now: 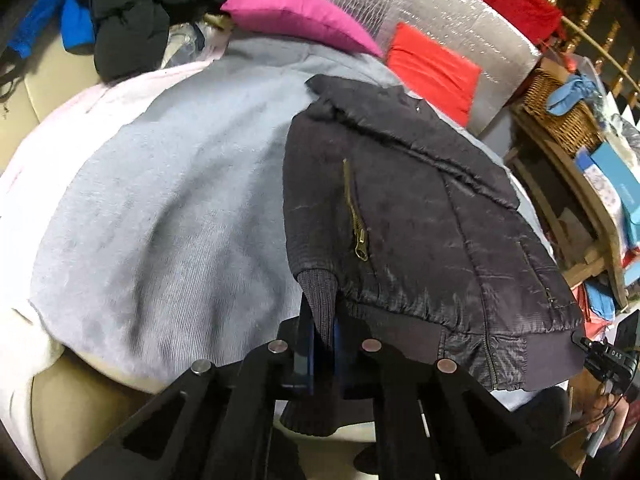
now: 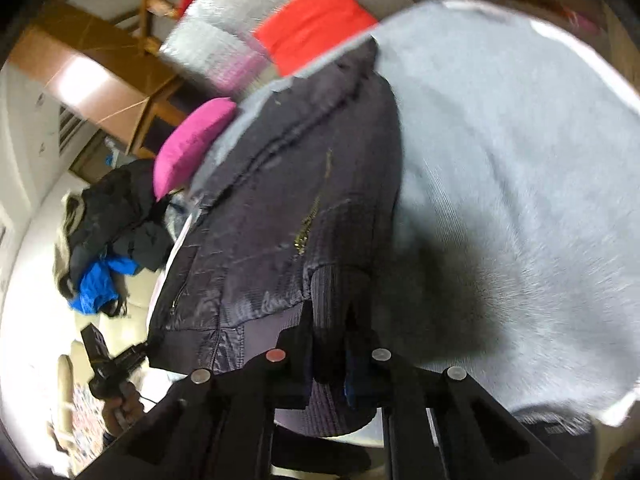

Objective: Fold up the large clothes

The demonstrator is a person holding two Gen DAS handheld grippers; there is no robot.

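Observation:
A dark quilted jacket (image 1: pixel 420 224) with a brass zipper (image 1: pixel 358 236) lies folded on a grey blanket (image 1: pixel 160 184). My left gripper (image 1: pixel 320 336) is shut on the jacket's ribbed knit cuff (image 1: pixel 320 300) at its near left corner. In the right wrist view, which is tilted and blurred, the same jacket (image 2: pixel 280 216) lies on the grey blanket (image 2: pixel 520 160). My right gripper (image 2: pixel 332 352) is shut on ribbed knit fabric (image 2: pixel 332 292) at the jacket's near edge. A gripper handle held by a hand (image 2: pixel 116 368) shows at the lower left there.
A pink cushion (image 1: pixel 296 16), a red cushion (image 1: pixel 432 68) and a silver quilted mat (image 1: pixel 460 12) lie beyond the jacket. Dark and blue clothes (image 1: pixel 120 12) are piled at the far left. A wicker basket (image 1: pixel 560 104) and wooden shelf stand at right.

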